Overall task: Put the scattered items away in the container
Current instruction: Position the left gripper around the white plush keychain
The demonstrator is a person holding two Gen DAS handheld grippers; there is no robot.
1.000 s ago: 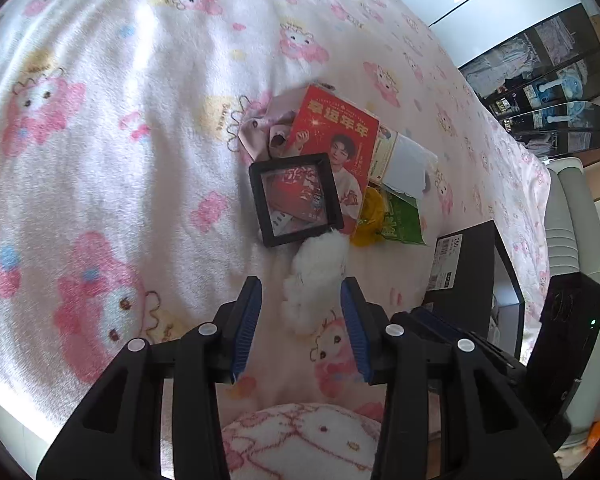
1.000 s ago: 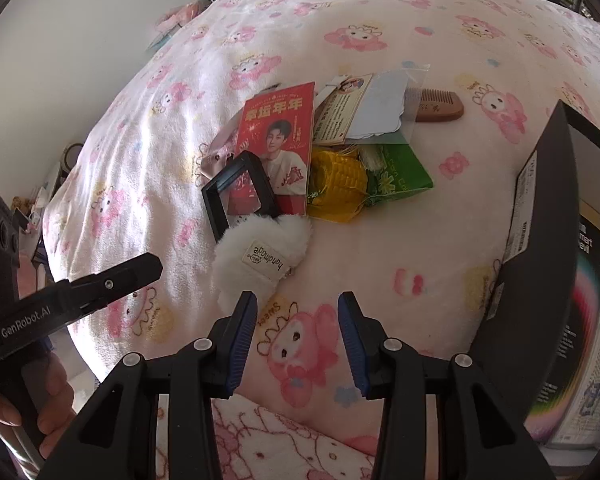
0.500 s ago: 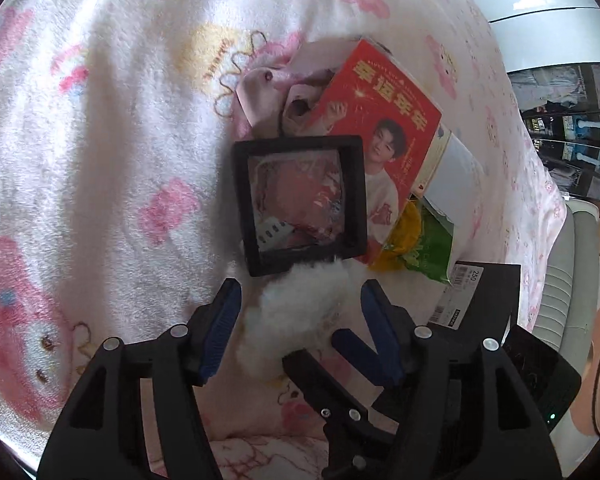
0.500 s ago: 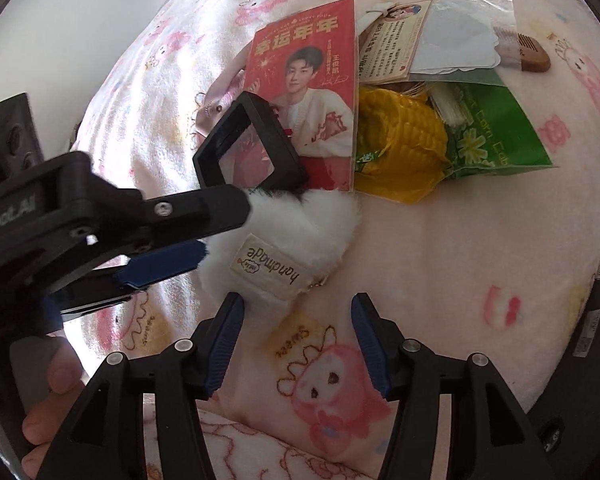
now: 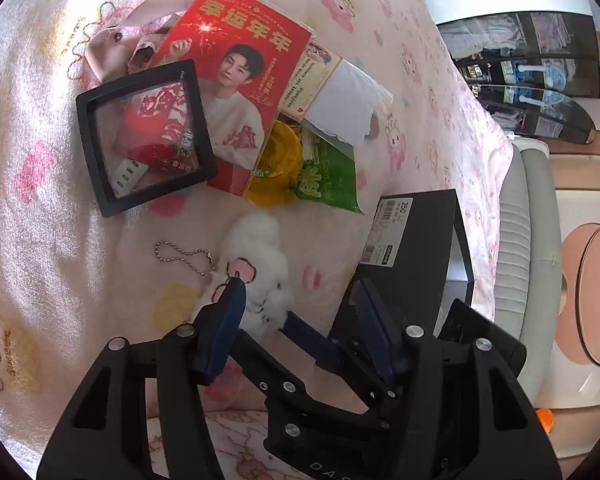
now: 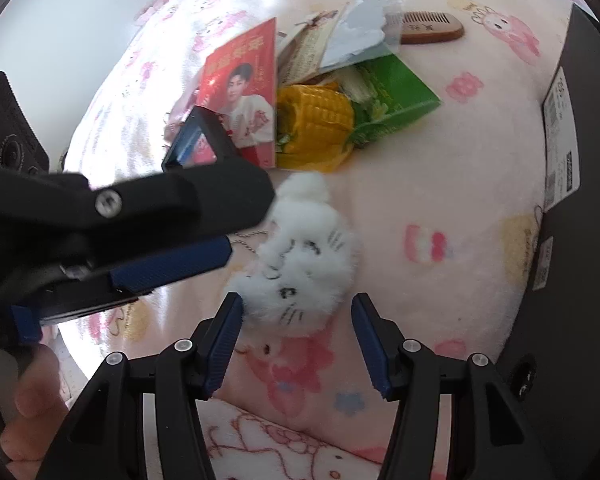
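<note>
The bed [image 5: 440, 92] carries a soft pink fleece blanket [image 6: 420, 184] printed with cartoon figures; all items lie on it.

Landmark: the white plush toy [image 6: 306, 264], fluffy, rounded, with stitched whiskers, lying loose on the blanket.

The black container [image 5: 416, 252], rigid and flat-walled with white barcode labels, stands just right of the plush toy at the bed's edge; bare blanket lies between them.

Beyond the plush toy sits the scattered pile:
- a red glossy card [image 5: 236, 80] printed with a portrait, flat;
- a black square frame [image 5: 144, 136] with a clear film window, overlapping the card's lower left corner;
- a green foil packet [image 6: 392, 100] with a yellow corn cob [image 6: 316, 120], ribbed.

The left wrist view alone shows a ball chain [image 5: 184, 258] left of the plush toy. The right wrist view alone shows a wooden comb [image 6: 430, 28] behind the pile, and a hand [image 6: 32, 412] at lower left.

The left claw [image 5: 296, 300] has just been closing slightly yet stands half open, its blue ribbed pads [image 5: 228, 320] astride the plush toy's near end without pressing it. The right claw [image 6: 298, 320] stands half open, pads flanking the plush toy's lower edge, holding nothing.
</note>
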